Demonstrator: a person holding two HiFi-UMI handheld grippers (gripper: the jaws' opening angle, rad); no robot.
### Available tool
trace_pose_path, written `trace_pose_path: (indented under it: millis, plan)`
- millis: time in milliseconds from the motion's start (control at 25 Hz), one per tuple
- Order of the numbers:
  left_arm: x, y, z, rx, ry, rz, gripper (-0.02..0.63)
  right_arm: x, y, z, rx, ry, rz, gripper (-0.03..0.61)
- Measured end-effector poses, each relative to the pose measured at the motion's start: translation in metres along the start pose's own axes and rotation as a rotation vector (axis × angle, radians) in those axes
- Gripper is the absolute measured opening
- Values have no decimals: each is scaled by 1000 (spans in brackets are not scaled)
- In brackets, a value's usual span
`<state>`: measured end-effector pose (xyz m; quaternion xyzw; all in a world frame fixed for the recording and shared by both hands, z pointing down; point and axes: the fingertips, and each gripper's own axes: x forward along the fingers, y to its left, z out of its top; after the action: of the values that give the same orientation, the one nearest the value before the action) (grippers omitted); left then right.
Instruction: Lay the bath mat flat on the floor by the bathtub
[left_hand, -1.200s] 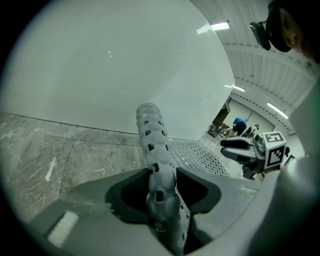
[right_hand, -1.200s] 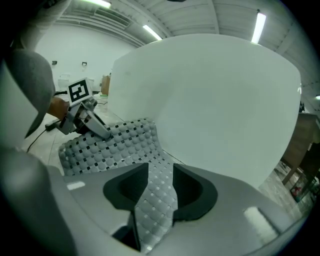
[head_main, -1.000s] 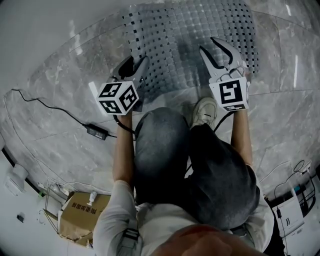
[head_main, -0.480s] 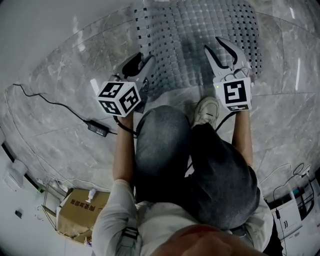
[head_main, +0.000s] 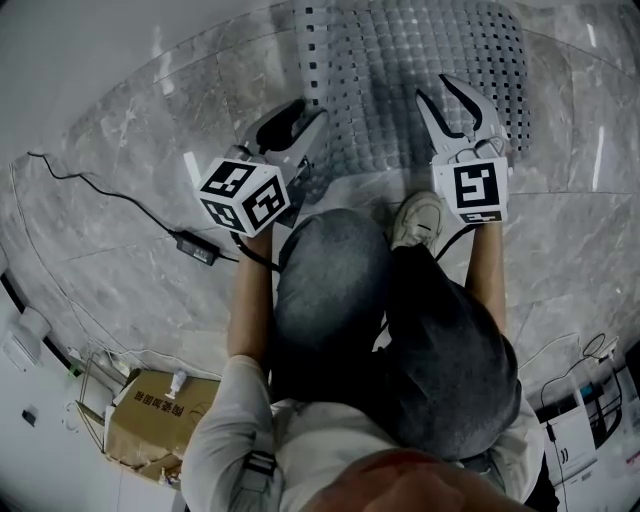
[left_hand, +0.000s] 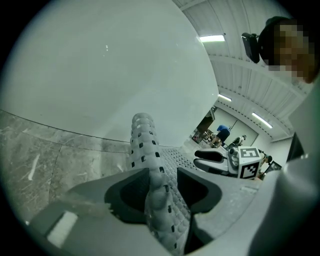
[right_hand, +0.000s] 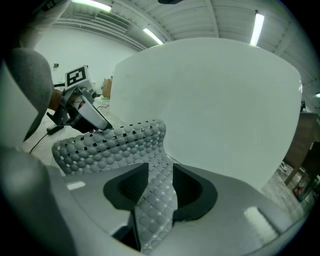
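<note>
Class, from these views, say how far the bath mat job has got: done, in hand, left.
Done: the grey bubbled rubber bath mat is spread across the marble floor beside the white bathtub. In hand: the left gripper and right gripper each pinch its raised near edge. Left: lower that edge and let go.

The grey bath mat (head_main: 415, 70) lies on the marble floor (head_main: 130, 160) beside the white bathtub (head_main: 90, 40). The left gripper (head_main: 303, 113) and the right gripper (head_main: 438, 92) meet its near edge.

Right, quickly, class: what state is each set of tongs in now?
Left tongs: closed on the bath mat.
Right tongs: closed on the bath mat too.
</note>
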<state>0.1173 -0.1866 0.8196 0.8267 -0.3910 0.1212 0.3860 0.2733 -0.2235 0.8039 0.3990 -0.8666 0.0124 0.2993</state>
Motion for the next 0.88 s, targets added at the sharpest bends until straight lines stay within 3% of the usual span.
trace_pose_path:
  millis: [240, 360, 880]
  plan:
    - [-6, -24, 8, 1, -23, -99, 173, 0, 6, 6, -7, -7, 4, 158]
    - [-4, -42, 9, 54, -8, -140, 173, -1, 8, 10, -11, -15, 7, 158]
    - [-3, -47, 10, 111, -18, -126, 173, -8, 11, 10, -2, -24, 12, 156]
